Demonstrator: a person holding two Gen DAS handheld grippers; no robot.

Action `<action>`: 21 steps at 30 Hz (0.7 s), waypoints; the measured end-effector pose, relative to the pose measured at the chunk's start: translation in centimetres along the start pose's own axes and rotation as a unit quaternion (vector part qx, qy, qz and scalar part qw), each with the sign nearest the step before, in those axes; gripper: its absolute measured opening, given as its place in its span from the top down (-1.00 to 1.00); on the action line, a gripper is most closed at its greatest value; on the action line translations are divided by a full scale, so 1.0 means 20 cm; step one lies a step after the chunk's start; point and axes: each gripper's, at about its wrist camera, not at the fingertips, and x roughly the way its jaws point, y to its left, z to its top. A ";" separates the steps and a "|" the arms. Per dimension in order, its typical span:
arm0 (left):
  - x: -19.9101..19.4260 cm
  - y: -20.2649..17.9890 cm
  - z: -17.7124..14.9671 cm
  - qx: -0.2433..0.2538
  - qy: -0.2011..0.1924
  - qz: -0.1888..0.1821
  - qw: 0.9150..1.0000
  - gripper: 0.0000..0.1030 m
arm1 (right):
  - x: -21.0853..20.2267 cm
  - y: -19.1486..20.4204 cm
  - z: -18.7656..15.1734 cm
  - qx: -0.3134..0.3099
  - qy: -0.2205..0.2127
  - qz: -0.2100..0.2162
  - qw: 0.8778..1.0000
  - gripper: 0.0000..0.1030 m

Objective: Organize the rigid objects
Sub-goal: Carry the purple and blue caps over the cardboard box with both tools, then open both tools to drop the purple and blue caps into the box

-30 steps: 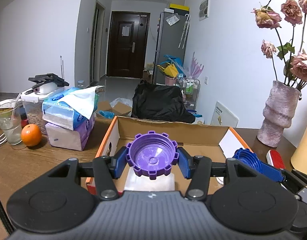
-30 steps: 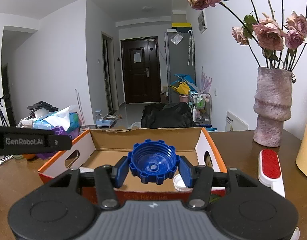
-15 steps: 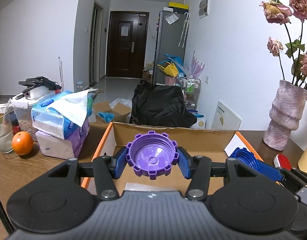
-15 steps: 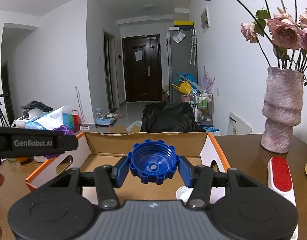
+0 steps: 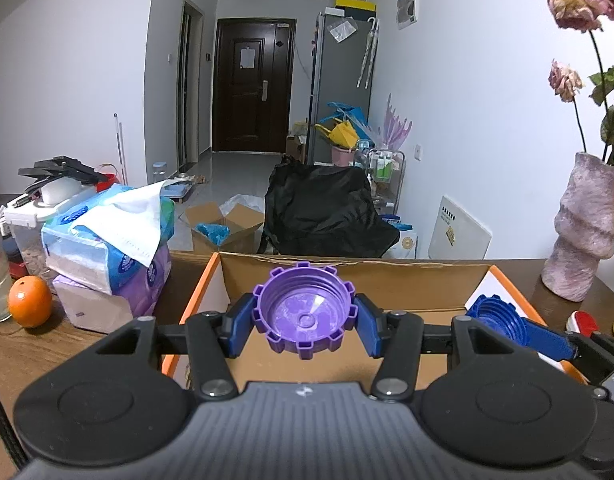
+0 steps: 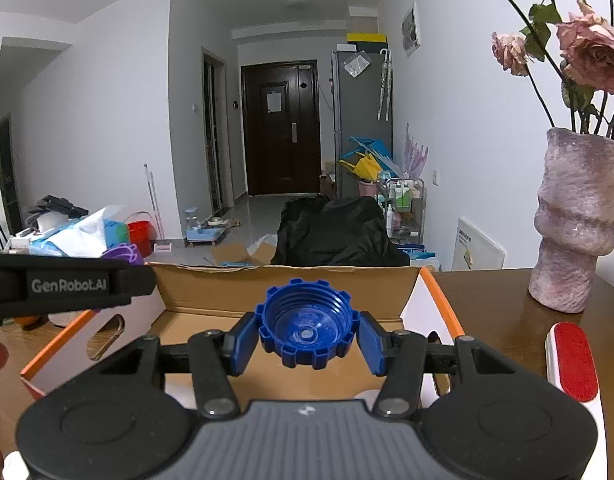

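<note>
Purple cap (image 5: 305, 312) and blue cap (image 6: 306, 322) gripped above open box (image 6: 283, 284), rims clear

Left gripper (image 5: 305, 322) and right gripper (image 6: 306, 334) side by side, fingers clamped, angled slightly downward.

Orange (image 5: 30, 301) at 9 o'clock on wooden table (image 5: 35, 352), beside stacked tissue packs (image 5: 107, 248). Pink textured vase (image 6: 575, 220) with dried roses (image 6: 595, 52) at 3 o'clock. Dark door (image 5: 253, 88) at 12, black bag (image 5: 327, 212) below it. Red lint brush (image 6: 573, 362) at 4 o'clock.
</note>
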 end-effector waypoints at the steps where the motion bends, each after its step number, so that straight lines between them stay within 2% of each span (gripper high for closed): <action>1: 0.01 0.00 0.00 0.001 0.001 0.000 1.000 -0.05 | 0.01 0.00 0.00 0.000 0.002 -0.001 1.000 -0.03; 14: 0.13 0.02 0.00 0.011 0.021 0.001 1.000 -0.10 | 0.11 -0.01 0.01 -0.001 0.031 -0.006 1.000 -0.04; 15: 0.13 0.02 0.00 0.011 0.022 0.002 1.000 -0.29 | 0.11 -0.01 0.01 0.000 0.034 -0.006 0.999 -0.04; 16: 0.12 0.03 0.00 0.008 0.021 0.003 1.000 -0.60 | 0.11 -0.02 0.01 0.001 0.036 -0.008 0.999 -0.07; 17: 0.12 0.03 0.00 0.006 0.018 0.005 1.000 -0.70 | 0.11 -0.02 0.01 0.002 0.039 -0.011 0.999 -0.15; 19: 0.10 0.04 0.00 0.007 0.012 0.009 1.000 -0.80 | 0.11 -0.04 0.01 0.006 0.042 -0.021 0.999 -0.63; 20: 0.10 0.04 0.00 0.008 0.011 0.010 1.000 -0.85 | 0.11 -0.04 0.01 0.008 0.041 -0.026 0.999 -0.70; 21: 0.09 0.04 0.00 0.006 0.009 0.014 1.000 -1.00 | 0.10 -0.05 0.01 0.009 0.041 -0.028 0.999 -0.75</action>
